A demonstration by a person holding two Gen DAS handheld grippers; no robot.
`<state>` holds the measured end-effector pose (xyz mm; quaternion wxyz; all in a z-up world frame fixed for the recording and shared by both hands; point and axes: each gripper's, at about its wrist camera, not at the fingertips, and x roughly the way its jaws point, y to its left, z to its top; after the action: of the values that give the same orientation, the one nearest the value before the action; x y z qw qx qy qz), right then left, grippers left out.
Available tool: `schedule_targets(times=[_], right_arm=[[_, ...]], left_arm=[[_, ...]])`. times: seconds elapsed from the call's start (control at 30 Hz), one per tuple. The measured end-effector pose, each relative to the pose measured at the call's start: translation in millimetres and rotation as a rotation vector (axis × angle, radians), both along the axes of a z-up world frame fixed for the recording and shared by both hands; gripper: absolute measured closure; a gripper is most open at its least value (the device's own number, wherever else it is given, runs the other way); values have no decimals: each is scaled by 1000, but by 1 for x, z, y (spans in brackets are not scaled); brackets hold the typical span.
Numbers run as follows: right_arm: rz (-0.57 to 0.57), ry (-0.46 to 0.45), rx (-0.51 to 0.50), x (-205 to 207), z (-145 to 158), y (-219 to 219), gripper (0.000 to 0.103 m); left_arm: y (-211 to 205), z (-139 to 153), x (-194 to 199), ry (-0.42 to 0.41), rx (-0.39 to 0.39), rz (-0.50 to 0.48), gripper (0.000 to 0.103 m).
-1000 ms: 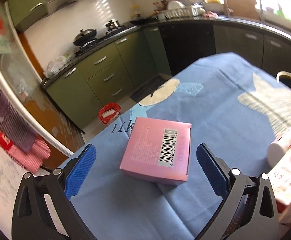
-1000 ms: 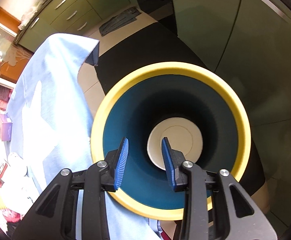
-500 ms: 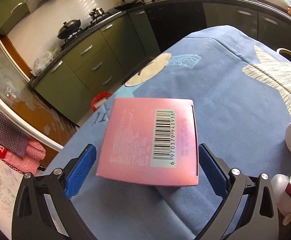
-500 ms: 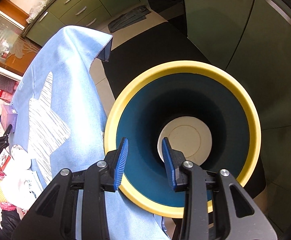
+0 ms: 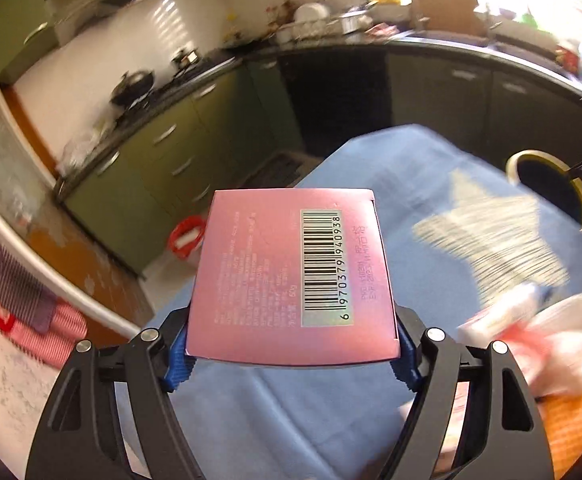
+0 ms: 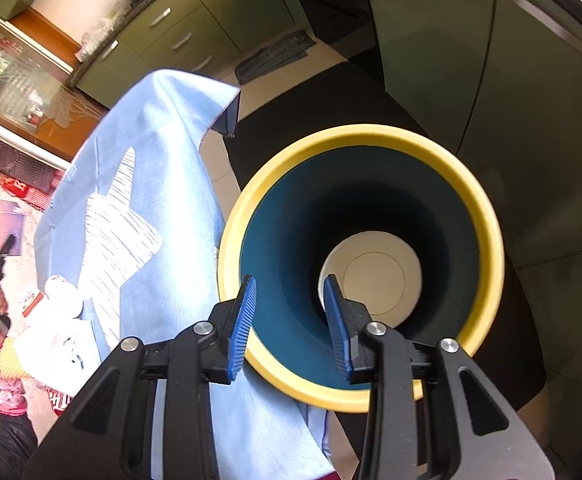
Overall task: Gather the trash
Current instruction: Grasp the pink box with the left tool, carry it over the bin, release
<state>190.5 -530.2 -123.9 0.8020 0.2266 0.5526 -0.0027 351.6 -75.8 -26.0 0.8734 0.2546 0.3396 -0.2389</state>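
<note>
A soft blue cloth (image 5: 331, 408) with a pale striped star shape covers the table, its fabric napped and hanging in folds off the corner. Beside the table edge is a round bin (image 6: 487, 236), deep and tapering, with a thick smooth yellow rim, a dark teal inside wall and a flat off-white disc at the bottom. The right gripper (image 6: 289, 312) grips the near rim of that bin: one ribbed blue pad is outside the wall, the other inside, pinching it between them. From the left wrist view the same bin shows at the far right edge of the table.

The left gripper (image 5: 291, 350) has just been closing, and its blue pads now press on both sides of a pink cardboard box (image 5: 275, 276), a flat squarish carton with a faint sheen, small print and a barcode label on its top face. The box is lifted clear of the cloth. A blurred heap of white and red wrappers (image 5: 531, 336) lies to the right of it on the table.
</note>
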Motion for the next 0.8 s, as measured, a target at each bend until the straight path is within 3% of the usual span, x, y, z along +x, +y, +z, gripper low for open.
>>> schedule_targets(times=[0.07,0.2,0.3,0.43,0.53,0.63,0.7,0.8], right_arm=[[-14,-20,-1,-12,3,-8,69],[-47,-53,-12,-41,10,-27,69],[-75,-73,-19,-65,15,-45,69],[-122,-87,-23,-99,19,-68,69],[-158,-88,-30,-120,21,-82,69],[-187,-84,-33,-136,20,-92,65],[-198,-88,-38,-143,18,-95,58],[-196,-89,-45,-148,16,-97,58]], left_arm=[[-42,26,-23,5,-1,-96,27],[-131,47,-54,66,3,-274,27],[-207,42,-72,153,31,-414,27],[-307,13,-95,230,129,-564,27],[-366,-17,-106,289,176,-619,27],[-412,-46,-104,351,210,-609,26],[-426,-58,-100,378,223,-590,24],[-433,-61,-97,388,225,-558,16]])
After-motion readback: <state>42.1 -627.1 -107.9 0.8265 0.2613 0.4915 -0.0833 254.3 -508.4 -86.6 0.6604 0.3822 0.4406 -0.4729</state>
